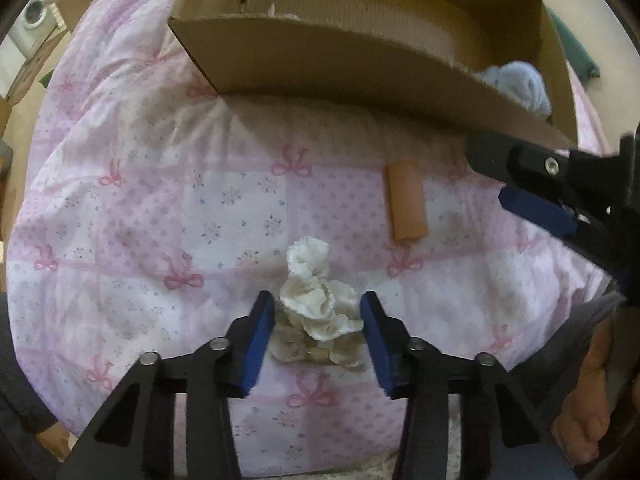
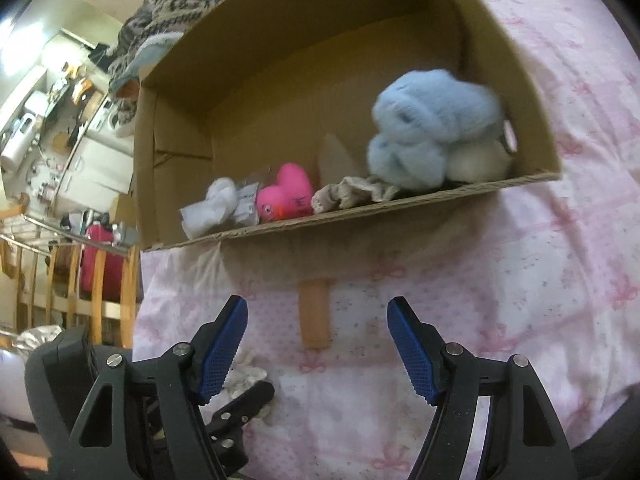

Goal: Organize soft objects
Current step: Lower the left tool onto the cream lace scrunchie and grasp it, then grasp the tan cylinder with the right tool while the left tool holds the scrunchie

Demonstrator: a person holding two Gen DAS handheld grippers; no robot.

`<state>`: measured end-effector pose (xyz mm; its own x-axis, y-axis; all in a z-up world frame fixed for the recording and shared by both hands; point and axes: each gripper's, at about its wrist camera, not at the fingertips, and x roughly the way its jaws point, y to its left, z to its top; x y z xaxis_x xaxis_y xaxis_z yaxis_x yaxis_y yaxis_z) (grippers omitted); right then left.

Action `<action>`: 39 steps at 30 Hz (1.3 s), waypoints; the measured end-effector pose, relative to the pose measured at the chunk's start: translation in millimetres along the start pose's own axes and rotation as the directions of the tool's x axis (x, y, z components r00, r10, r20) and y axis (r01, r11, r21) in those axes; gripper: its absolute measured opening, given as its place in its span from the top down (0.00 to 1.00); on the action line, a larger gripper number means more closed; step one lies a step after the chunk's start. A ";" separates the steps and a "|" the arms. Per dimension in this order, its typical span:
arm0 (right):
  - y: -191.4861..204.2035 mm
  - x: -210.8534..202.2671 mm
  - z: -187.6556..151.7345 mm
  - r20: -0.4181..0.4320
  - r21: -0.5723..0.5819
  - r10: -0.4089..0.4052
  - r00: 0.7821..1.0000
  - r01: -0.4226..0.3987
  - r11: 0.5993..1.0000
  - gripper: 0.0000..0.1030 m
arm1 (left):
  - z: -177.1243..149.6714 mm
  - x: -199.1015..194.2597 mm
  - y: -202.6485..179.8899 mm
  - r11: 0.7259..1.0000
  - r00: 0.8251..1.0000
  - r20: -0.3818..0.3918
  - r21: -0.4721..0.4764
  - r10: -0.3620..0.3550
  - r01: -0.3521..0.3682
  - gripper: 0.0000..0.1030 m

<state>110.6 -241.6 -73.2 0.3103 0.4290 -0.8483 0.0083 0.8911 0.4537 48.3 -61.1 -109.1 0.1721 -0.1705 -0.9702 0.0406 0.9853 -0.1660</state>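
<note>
A cardboard box [image 2: 360,212] stands on a pink bedspread [image 1: 132,216]. In it lie a blue plush toy [image 2: 428,132], a pink rubber duck [image 2: 286,192], a white sock [image 2: 216,204] and a beige cloth [image 2: 352,194]. A cream ruffled cloth [image 1: 316,300] lies on the bed between the pads of my open left gripper [image 1: 318,340]; touching or not I cannot tell. An orange foam roll [image 1: 405,204] lies in front of the box, also in the right wrist view [image 2: 314,316]. My right gripper [image 2: 316,344] is open and empty, above the bed before the box; it shows in the left wrist view [image 1: 536,210].
The box [image 1: 320,64] fills the far side of the bed in the left wrist view. A striped blanket [image 2: 176,4] lies behind the box. A wooden rail [image 2: 100,284] and a cluttered room lie beyond the bed's left edge. The person's arm [image 1: 592,400] is at lower right.
</note>
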 end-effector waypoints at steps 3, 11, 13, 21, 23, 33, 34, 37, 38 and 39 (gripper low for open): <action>4.8 9.1 0.1 -0.023 -0.022 -0.016 1.000 0.015 1.000 0.25 | 2.0 5.1 -3.3 0.999 0.999 -0.005 0.011 0.037 -0.037 0.76; 3.9 16.9 1.3 -0.040 -0.027 -0.030 0.999 0.029 0.999 0.25 | 10.7 -11.4 13.2 0.999 0.998 0.042 -0.019 0.052 -0.051 0.88; 3.7 16.5 2.2 -0.040 -0.027 -0.030 0.999 0.029 0.999 0.25 | 15.3 -24.9 20.6 0.995 0.991 0.097 -0.051 0.086 -0.082 0.88; 15.1 24.9 -1.8 -0.069 -0.082 -0.059 0.996 0.053 0.995 0.28 | 24.9 -53.4 33.3 0.983 0.972 0.187 -0.143 0.145 -0.119 0.88; 20.6 28.8 -3.0 -0.079 -0.110 -0.070 0.994 0.061 0.992 0.33 | 24.6 -49.9 34.2 0.980 0.974 0.173 -0.158 0.146 -0.119 0.88; 35.6 60.0 -11.3 -0.112 -0.176 -0.159 0.981 0.138 0.975 0.48 | 24.9 -49.0 52.3 0.979 0.975 0.177 -0.173 0.137 -0.106 0.88; 37.7 61.6 -12.4 -0.107 -0.192 -0.172 0.979 0.149 0.970 0.50 | 25.1 -49.0 52.7 0.979 0.975 0.177 -0.174 0.134 -0.103 0.88; 40.4 62.6 -12.7 -0.098 -0.215 -0.183 0.978 0.158 0.964 0.69 | 25.0 -49.8 51.6 0.980 0.976 0.176 -0.170 0.130 -0.100 0.88; 40.0 62.3 -12.9 -0.095 -0.218 -0.186 0.978 0.162 0.962 0.73 | 25.1 -50.3 51.1 0.981 0.976 0.178 -0.169 0.129 -0.099 0.88; 39.6 61.3 -13.3 -0.090 -0.221 -0.188 0.978 0.165 0.961 0.80 | 25.1 -50.8 50.7 0.981 0.975 0.180 -0.168 0.129 -0.098 0.88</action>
<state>117.3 -178.1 -110.9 0.2164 0.2651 -0.9396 -0.1506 0.9600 0.2362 66.3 -2.8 -63.7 0.3498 -0.0416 -0.9359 -0.1425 0.9850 -0.0971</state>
